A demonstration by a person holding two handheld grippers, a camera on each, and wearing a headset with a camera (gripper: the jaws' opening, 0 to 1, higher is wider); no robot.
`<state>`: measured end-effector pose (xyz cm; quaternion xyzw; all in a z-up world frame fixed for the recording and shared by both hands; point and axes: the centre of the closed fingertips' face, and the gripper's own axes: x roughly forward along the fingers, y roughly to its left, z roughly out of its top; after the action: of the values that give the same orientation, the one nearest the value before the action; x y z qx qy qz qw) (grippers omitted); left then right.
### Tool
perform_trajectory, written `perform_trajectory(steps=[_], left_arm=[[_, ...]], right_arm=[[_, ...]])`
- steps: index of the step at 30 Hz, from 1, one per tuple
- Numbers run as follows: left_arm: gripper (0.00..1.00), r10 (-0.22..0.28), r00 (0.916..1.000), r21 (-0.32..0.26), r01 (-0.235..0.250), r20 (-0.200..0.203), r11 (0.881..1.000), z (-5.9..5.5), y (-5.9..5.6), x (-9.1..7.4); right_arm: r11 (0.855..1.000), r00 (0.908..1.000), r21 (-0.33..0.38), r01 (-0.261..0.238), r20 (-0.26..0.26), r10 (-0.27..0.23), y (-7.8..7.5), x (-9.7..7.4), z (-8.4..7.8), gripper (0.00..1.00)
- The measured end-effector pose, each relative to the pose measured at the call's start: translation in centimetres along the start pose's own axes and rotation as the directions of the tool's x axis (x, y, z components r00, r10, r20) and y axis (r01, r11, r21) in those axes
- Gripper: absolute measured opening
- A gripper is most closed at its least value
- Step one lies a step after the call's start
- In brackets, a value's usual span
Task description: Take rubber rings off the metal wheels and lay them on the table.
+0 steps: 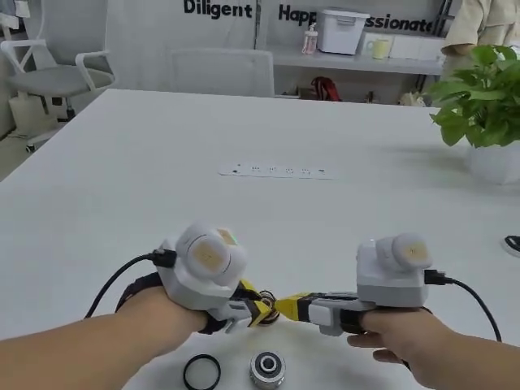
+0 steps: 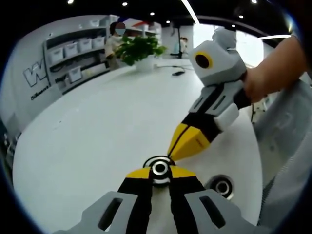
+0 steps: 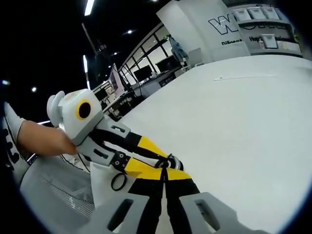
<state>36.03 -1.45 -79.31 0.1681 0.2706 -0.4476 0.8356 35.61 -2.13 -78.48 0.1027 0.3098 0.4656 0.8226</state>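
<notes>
My left gripper (image 1: 257, 309) (image 2: 160, 172) is shut on a small metal wheel (image 2: 160, 167) that carries a black rubber ring, and holds it just above the white table (image 1: 244, 130). My right gripper (image 1: 285, 307) (image 3: 163, 171) points straight at it from the right. Its yellow tips are pressed together on the edge of that ring (image 3: 170, 162). Near the front edge a loose black rubber ring (image 1: 201, 372) (image 3: 118, 181) lies flat. A bare metal wheel (image 1: 267, 367) (image 2: 223, 185) stands beside the loose ring.
A white power strip (image 1: 276, 171) lies at the table's middle. A potted plant (image 1: 479, 106) stands at the far right, with a small dark object (image 1: 513, 244) at the right edge. Office chairs (image 1: 49, 73) and shelves stand beyond the table.
</notes>
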Motion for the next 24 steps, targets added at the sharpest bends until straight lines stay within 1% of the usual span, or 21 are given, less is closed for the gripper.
perform_trajectory(steps=[6, 9, 10, 11, 14, 24], left_arm=[[0.14, -0.015, 0.9999, 0.010, 0.015, -0.003, 1.000, -0.1, -0.1, -0.2], [0.17, -0.016, 0.9999, 0.016, 0.016, 0.002, 1.000, -0.1, 0.0, -0.4], [0.19, -0.027, 0.9996, 0.025, 0.027, 0.006, 0.999, 0.0, -0.1, -0.7], [0.20, -0.022, 0.9997, 0.019, 0.022, 0.008, 1.000, 0.0, -0.1, -0.7], [0.25, -0.040, 0.9988, 0.018, 0.040, 0.027, 0.999, 0.2, -0.3, -1.1], [0.36, -0.059, 0.9954, 0.027, 0.057, 0.075, 0.998, 0.8, -0.7, -2.9]], right_arm=[[1.000, 1.0000, -0.003, 0.000, 0.000, 0.000, 0.0, 0.0, 0.0, 0.00], [1.000, 1.0000, -0.002, -0.001, 0.001, 0.001, 0.1, 0.0, 0.0, 0.00], [1.000, 1.0000, -0.001, -0.002, 0.002, 0.002, 0.1, 0.0, 0.1, 0.00], [1.000, 1.0000, 0.000, -0.003, 0.003, 0.003, 0.1, 0.0, 0.1, 0.00], [1.000, 1.0000, 0.003, -0.004, 0.006, 0.004, 0.1, 0.0, 0.2, 0.00], [1.000, 0.9999, 0.003, -0.010, 0.007, 0.010, 0.3, -0.1, 0.3, 0.00]])
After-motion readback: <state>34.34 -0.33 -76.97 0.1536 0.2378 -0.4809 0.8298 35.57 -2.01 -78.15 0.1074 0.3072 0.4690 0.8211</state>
